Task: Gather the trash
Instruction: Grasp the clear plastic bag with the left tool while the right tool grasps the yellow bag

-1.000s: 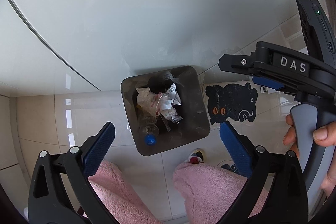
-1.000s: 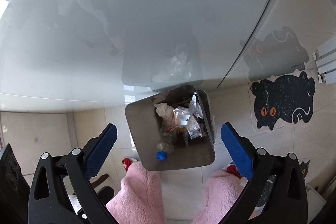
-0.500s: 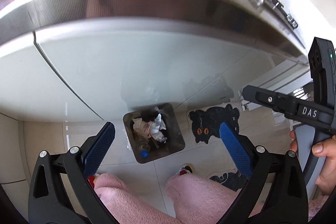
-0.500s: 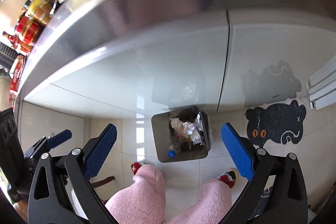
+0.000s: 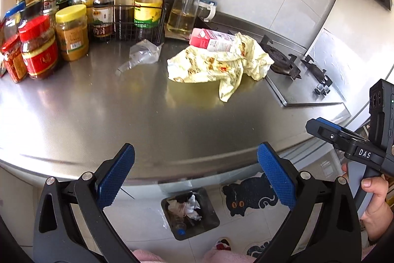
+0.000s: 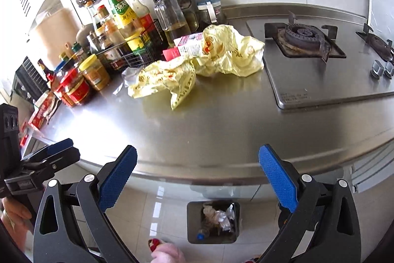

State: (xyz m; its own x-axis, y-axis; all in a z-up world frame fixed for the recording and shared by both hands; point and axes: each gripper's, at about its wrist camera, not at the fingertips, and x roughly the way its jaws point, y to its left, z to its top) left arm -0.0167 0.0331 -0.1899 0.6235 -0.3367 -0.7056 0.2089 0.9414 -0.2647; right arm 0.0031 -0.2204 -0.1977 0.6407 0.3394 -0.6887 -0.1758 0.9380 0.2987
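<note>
The left claw (image 5: 195,173) stands wide open with nothing between its blue-padded fingers (image 5: 115,178), hanging over the near edge of the brushed stainless-steel counter (image 5: 123,115). The right claw (image 6: 198,175) is likewise spread wide and empty, over the same near edge; in the left wrist view its black body shows at the right, gripped by a hand (image 5: 376,203).

Taking the crumpled pale-yellow plastic bag (image 5: 219,63) as landmark, it lies on the counter well beyond both claws. A pink-and-white carton (image 5: 211,40) lies on its side against the bag's far edge, touching it. A crumpled clear plastic wrapper (image 5: 141,54) lies left of the bag, apart from it. Behind the wrapper stands a black wire rack of sauce bottles (image 5: 125,24), and further left of the bag are red-lidded and yellow-lidded jars (image 5: 39,46). A clear oil jug with a black lid (image 5: 186,4) stands behind the bag. The steel gas hob (image 6: 305,41) lies just right of the bag.

On the tiled floor below the counter edge, nearer than the bag, a dark square trash bin (image 6: 213,222) holds crumpled paper and a blue-capped bottle. A black cat-shaped mat (image 5: 248,196) lies just right of the bin.
</note>
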